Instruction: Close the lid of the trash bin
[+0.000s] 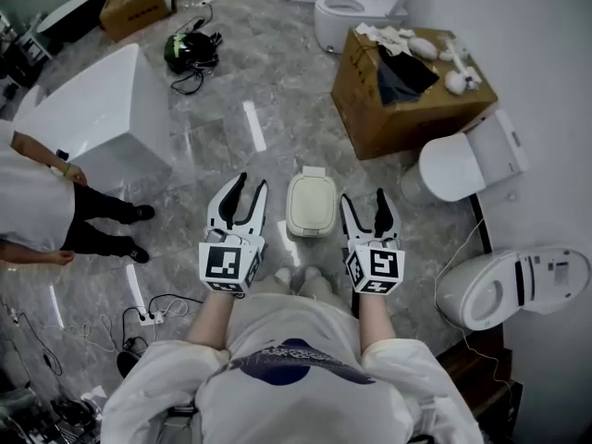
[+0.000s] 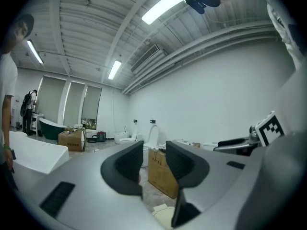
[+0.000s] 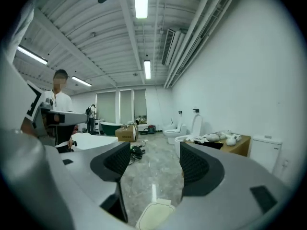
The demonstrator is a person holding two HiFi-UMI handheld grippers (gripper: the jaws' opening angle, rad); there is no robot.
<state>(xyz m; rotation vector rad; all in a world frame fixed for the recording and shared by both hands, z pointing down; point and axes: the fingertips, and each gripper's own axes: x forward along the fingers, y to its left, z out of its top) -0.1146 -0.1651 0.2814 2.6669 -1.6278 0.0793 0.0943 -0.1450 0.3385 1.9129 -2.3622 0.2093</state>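
The cream trash bin stands on the grey marble floor just in front of the person's feet, and its lid looks to lie flat on top. Both grippers are held well above it, pointing roughly level. My left gripper hangs left of the bin, jaws a little apart with nothing between them. My right gripper hangs right of the bin, open and empty. The bin's top shows at the lower edge of the left gripper view, below the left gripper. It also shows low in the right gripper view, under the right gripper.
A cardboard box with items on it stands beyond the bin to the right. Toilets line the right wall. A white bathtub and a standing person are at the left. Cables lie on the floor.
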